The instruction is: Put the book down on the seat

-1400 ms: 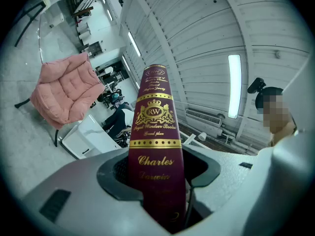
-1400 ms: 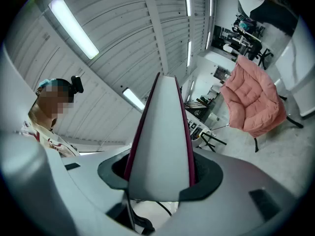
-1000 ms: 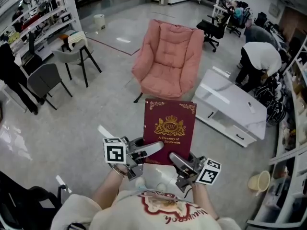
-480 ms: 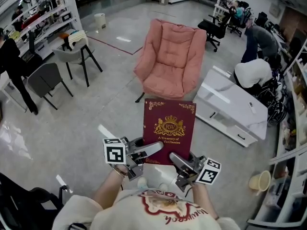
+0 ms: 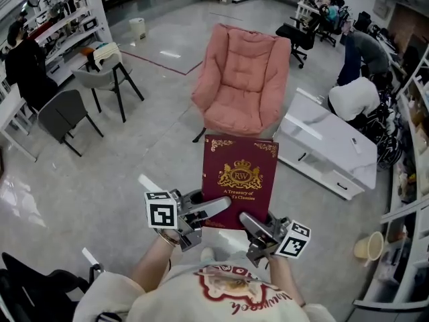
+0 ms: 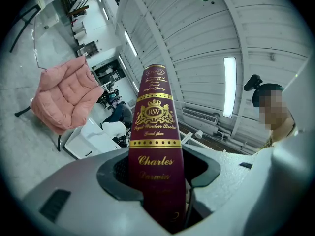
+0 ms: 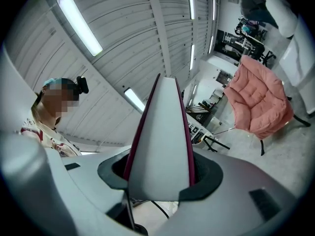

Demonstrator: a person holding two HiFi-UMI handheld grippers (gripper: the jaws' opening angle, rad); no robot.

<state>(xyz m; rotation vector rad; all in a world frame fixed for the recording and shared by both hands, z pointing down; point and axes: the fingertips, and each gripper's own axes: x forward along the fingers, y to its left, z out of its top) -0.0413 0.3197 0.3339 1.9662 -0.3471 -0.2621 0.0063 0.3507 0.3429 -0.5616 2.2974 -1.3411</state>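
Held level, left tongs (image 5: 213, 208) and right tongs (image 5: 249, 223) clench the book (image 5: 240, 180) by its near corners.

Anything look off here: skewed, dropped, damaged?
Nothing stands out. The maroon book is clamped at its near end by the left gripper and right gripper, cover intact; the pink armchair stands upright ahead.

Bright, even indoor light comes from long ceiling tubes (image 6: 230, 86). In the head view the glossy floor (image 5: 87, 159) shows white glare at 11 and 9 o'clock, and shadows under the armchair (image 5: 242, 79) are faint. Both gripper views bend strongly and have black corners. The book (image 6: 155, 132) has sharp gilt print, while the nearest surfaces blur.
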